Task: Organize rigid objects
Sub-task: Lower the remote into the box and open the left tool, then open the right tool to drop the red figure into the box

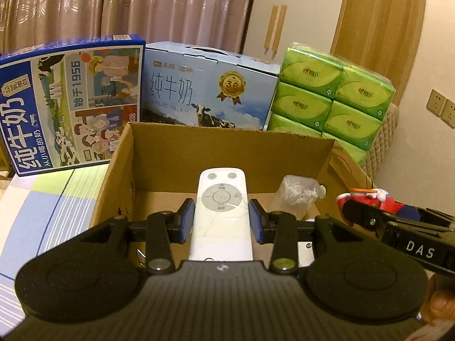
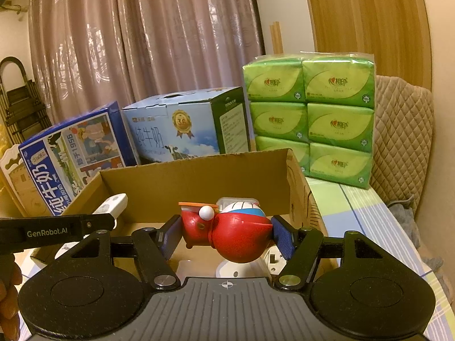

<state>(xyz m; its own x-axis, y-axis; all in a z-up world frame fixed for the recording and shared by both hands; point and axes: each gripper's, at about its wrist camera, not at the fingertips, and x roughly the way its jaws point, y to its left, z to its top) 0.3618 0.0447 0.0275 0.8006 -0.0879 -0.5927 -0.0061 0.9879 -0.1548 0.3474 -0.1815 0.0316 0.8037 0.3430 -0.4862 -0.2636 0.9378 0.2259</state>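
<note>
Both items held above open cardboard box [image 1: 227,145], neither released; left gripper [image 1: 221,218] clamped on white remote [image 1: 221,216]; right gripper [image 2: 226,234] clamped on red toy figure [image 2: 236,233]; clear packet [image 1: 295,196] already at box's far right corner; two drops remain

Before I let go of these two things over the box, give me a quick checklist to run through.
1. Left gripper pinching the white remote: ok.
2. Right gripper pinching the red toy: ok.
3. Both held above the open cardboard box: ok.
4. Clear floor under the remote: cannot tell, the gripper hides it.
5. Clear floor under the toy: not ok, white things lie beneath.
6. Clear plastic bag out of the remote's way: ok.
</note>
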